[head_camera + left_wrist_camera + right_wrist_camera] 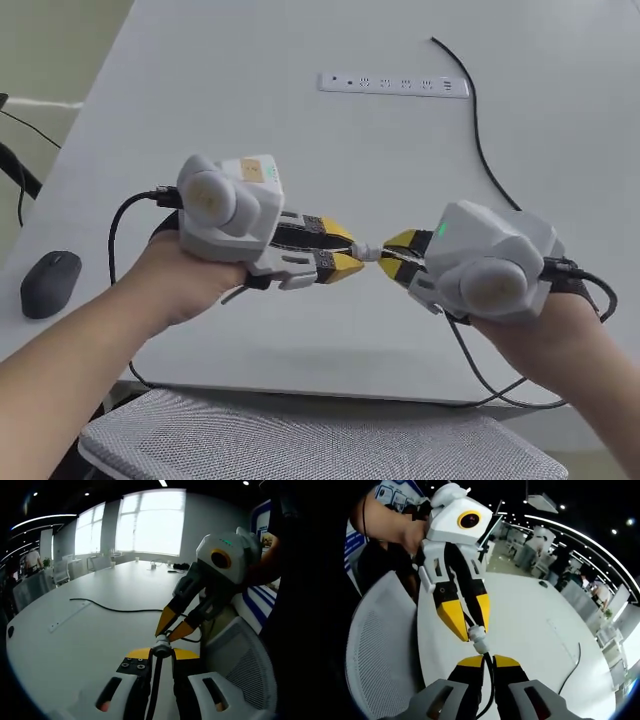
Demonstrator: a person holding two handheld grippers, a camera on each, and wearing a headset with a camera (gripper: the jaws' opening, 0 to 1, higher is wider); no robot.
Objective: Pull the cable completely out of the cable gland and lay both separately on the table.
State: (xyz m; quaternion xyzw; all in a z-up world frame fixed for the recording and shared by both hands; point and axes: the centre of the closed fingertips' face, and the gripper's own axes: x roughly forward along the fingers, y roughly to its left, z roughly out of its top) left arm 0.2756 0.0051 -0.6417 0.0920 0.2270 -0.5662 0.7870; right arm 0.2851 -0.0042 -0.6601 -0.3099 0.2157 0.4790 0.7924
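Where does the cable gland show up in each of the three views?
Head view: cable gland near the centre, slightly right and low.
Left gripper view: low centre.
Right gripper view: just below centre.
Shared landmark: the white mesh chair, along the bottom in the head view, at the right in the left gripper view, at the left in the right gripper view.

Lots of open table (300, 150) in front of me. Power strip (393, 85) and black cord (476, 130) at far side, mouse (50, 283) near left edge, mesh chair (300, 440) close below me.
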